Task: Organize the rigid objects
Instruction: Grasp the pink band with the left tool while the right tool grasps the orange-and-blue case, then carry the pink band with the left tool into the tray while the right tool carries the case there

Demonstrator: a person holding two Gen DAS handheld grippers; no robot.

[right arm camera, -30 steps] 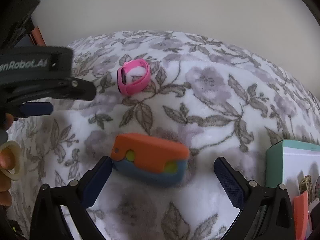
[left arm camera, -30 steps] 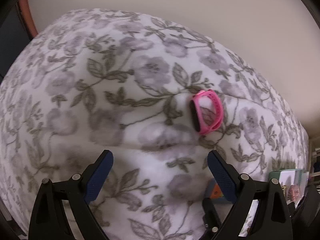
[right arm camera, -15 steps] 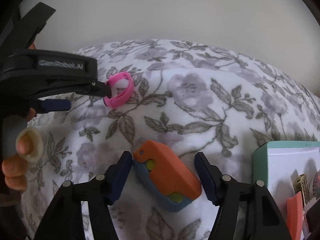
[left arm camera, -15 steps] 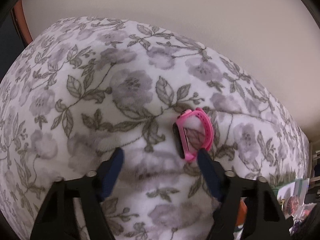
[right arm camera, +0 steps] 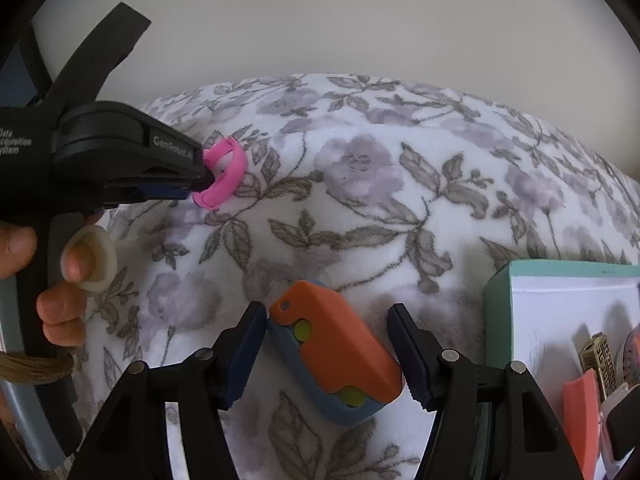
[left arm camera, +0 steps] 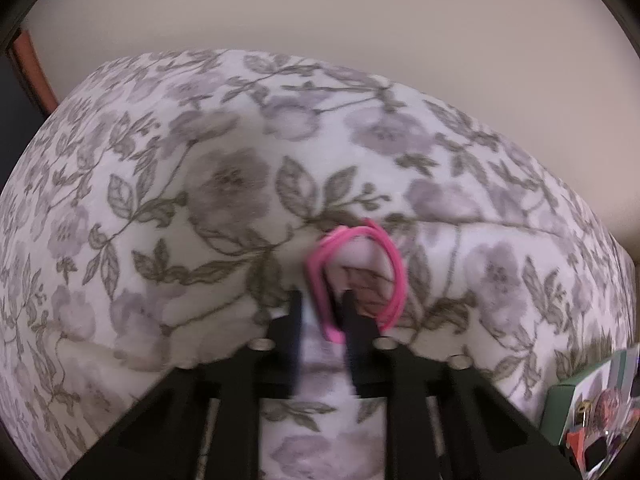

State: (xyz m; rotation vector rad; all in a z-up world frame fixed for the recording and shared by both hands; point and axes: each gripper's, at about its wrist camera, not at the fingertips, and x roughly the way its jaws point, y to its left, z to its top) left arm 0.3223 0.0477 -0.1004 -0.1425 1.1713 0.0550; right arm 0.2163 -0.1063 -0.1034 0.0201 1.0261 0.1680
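Observation:
A pink wristband stands on the floral blanket. My left gripper is shut on its near side; the right wrist view shows the band at that gripper's tip. An orange and blue toy block lies tilted between the fingers of my right gripper. The left finger touches the block's top corner and the right finger touches its lower right end, so the jaws are closed on the block.
A teal-rimmed white box holding several small items stands at the right; its corner shows in the left wrist view. A beige wall rises behind the bed. The person's hand holds the left gripper.
My left gripper moved forward and closed on the pink wristband. My right gripper narrowed around the orange and blue block, which has turned more upright.

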